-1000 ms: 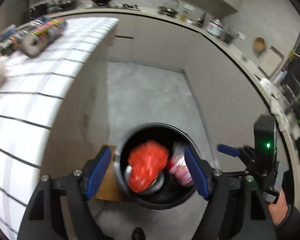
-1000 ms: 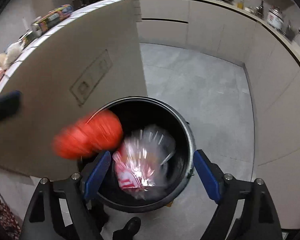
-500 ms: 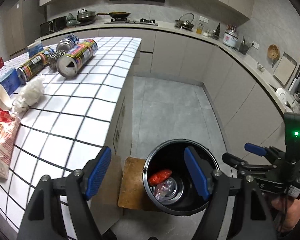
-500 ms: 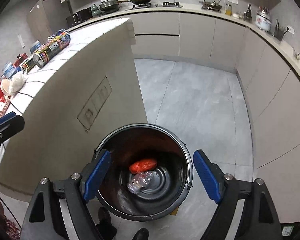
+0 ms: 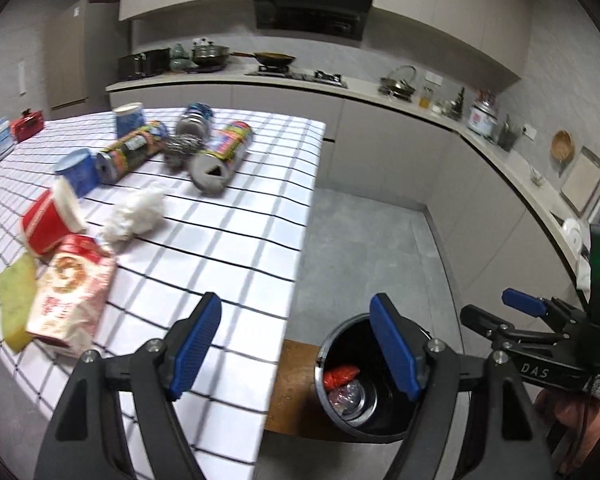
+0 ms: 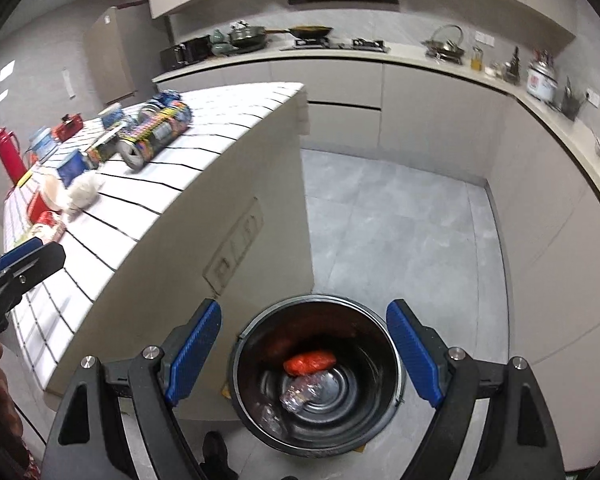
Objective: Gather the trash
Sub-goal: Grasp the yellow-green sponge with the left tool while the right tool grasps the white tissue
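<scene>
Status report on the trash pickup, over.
Left gripper and right gripper both open, empty. Red wrapper and clear bag in the bin. More trash on the counter. Nothing blocking.

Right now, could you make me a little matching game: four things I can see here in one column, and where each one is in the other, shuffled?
Things:
1. red bag
2. wok
3. white wad
4. bin

Places:
A. on the stove
B. on the floor beside the counter
C. on the checked counter
D. inside the bin

Pairs: 1-D, 2-A, 3-C, 4-B
</scene>
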`<state>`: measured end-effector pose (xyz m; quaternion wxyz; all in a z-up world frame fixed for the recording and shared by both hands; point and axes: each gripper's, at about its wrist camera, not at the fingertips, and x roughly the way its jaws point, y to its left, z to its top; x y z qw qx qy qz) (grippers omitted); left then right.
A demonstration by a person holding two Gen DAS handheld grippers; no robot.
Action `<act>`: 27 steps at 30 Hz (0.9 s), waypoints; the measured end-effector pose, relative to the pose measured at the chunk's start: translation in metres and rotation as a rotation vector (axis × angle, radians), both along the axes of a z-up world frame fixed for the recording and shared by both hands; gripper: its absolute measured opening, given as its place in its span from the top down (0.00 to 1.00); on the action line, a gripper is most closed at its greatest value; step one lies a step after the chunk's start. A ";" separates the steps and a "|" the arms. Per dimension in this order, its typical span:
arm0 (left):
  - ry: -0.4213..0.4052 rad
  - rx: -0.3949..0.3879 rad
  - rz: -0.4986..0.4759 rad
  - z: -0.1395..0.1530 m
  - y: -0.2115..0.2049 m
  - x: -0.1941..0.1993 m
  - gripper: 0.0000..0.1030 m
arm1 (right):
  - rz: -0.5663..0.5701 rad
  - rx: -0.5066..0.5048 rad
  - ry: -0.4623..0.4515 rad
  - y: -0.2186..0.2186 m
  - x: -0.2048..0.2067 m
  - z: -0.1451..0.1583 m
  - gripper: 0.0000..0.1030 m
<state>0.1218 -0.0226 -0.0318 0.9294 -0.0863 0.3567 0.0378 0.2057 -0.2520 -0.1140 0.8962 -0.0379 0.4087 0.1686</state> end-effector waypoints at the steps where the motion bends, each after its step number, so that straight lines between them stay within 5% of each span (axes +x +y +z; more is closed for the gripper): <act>1: -0.007 0.003 0.016 0.002 0.005 -0.004 0.25 | 0.009 0.001 -0.004 0.004 0.000 0.003 0.16; 14: -0.034 0.047 0.310 0.012 0.115 -0.068 0.25 | 0.211 0.038 -0.048 0.109 -0.015 0.027 0.16; 20: 0.017 0.027 0.421 -0.017 0.165 -0.093 0.25 | 0.296 0.021 -0.043 0.160 -0.028 0.026 0.16; 27: 0.075 0.006 0.443 -0.046 0.197 -0.082 0.25 | 0.339 -0.014 -0.023 0.205 -0.036 0.017 0.16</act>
